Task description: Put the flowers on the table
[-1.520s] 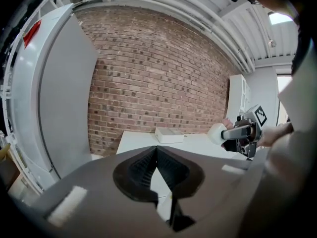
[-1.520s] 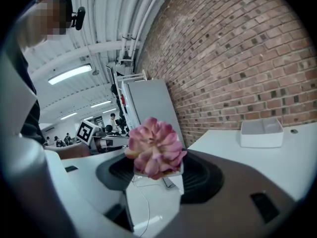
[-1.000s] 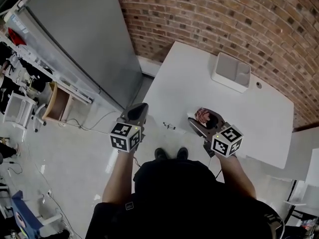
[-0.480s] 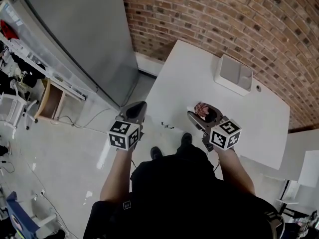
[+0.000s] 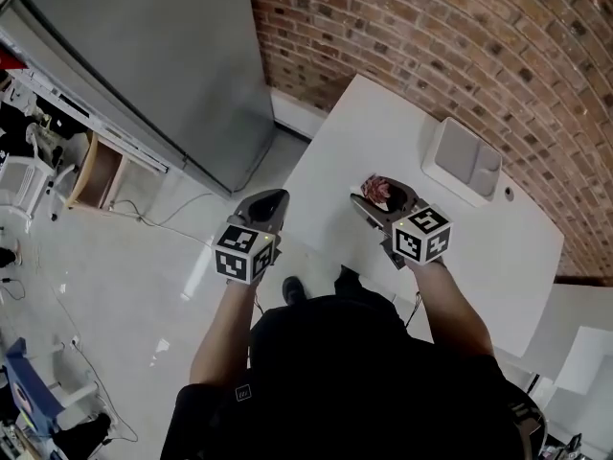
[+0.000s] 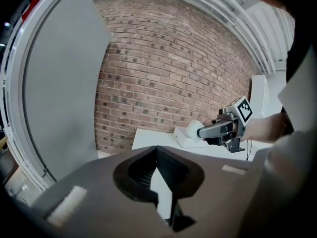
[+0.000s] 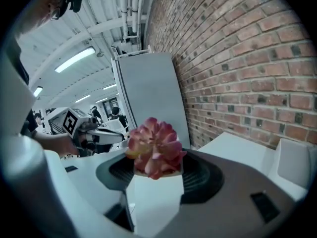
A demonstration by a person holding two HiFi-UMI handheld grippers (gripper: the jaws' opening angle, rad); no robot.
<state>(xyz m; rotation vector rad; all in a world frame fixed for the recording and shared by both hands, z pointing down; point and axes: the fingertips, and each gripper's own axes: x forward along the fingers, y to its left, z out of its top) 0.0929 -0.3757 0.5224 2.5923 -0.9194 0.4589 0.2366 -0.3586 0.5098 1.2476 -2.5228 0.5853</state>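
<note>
A pink flower [image 7: 154, 148] in a small white pot [image 7: 156, 197] sits between the jaws of my right gripper [image 7: 156, 177], which is shut on the pot. In the head view the flower [image 5: 375, 190] and right gripper [image 5: 380, 204] hang over the near left part of the white table [image 5: 364, 127]. My left gripper [image 5: 266, 202] is out over the floor left of the table's edge. Its jaws [image 6: 161, 177] are shut with nothing between them. The right gripper [image 6: 218, 129] shows in the left gripper view, in front of the table.
A grey tray [image 5: 464, 159] lies on the table's far side near the brick wall [image 5: 460, 36]. A tall grey panel [image 5: 144, 56] stands to the left. A wooden shelf [image 5: 94, 171] and cables lie on the floor at the left.
The person has stepped toward the table. My right gripper has carried the flower pot from the table's near edge farther over the tabletop. The left gripper keeps its place beside the table.
</note>
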